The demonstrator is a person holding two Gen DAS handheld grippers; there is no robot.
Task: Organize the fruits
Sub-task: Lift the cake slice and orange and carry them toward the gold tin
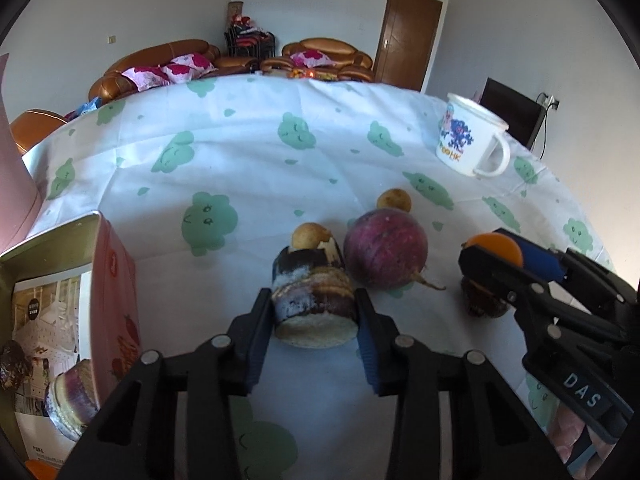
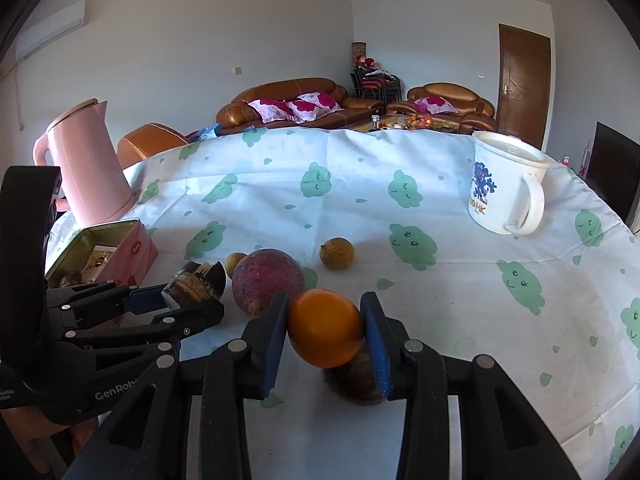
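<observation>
A dark cut chunk with a pale end (image 1: 314, 300) sits between the blue pads of my left gripper (image 1: 314, 318), which is shut on it. In the right wrist view the same chunk (image 2: 196, 282) shows in that gripper (image 2: 192, 296) at the left. My right gripper (image 2: 326, 328) is shut on an orange (image 2: 324, 326), just above a dark brown fruit (image 2: 356, 376) on the cloth. A round purple fruit (image 1: 386, 254) lies between the two grippers. Two small yellow-brown fruits (image 1: 394, 200) (image 1: 310, 236) lie behind it.
A pink tin box (image 1: 116, 280) stands open at the left, with another cut chunk (image 1: 72, 396) and a dark brown fruit (image 1: 12, 364) inside. A white mug (image 2: 504, 184) stands at the far right, a pink kettle (image 2: 88, 168) at the far left.
</observation>
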